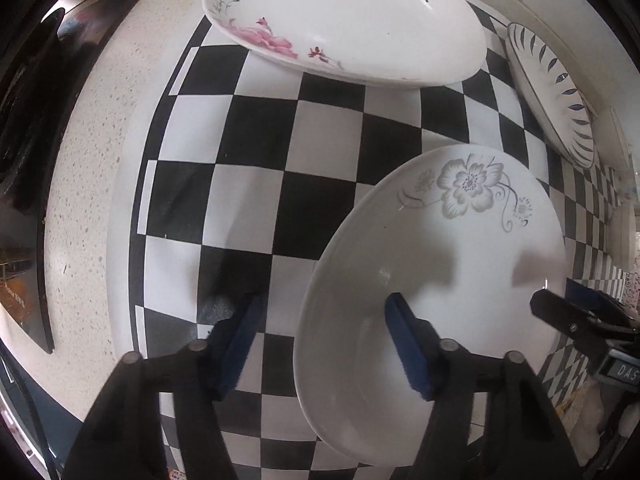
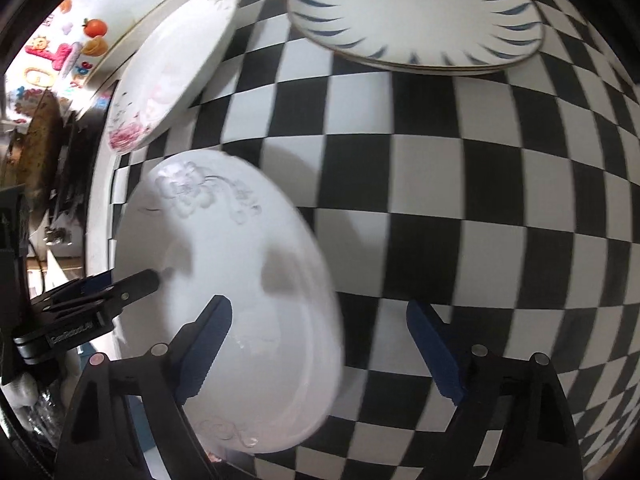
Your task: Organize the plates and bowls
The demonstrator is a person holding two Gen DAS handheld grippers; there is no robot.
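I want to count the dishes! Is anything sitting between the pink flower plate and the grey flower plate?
No. In the left wrist view, only bare checkered mat lies between the pink flower plate and the grey flower plate. The right wrist view shows the same.

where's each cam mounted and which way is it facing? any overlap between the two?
Left wrist: on the left gripper, looking down its open blue-padded fingers at the checkered mat; the right gripper intrudes at right.
Right wrist: on the right gripper, also open, same downward look; the left gripper intrudes at left.
Shared: grey-flower plate, pink-flower plate, blue-petal plate.
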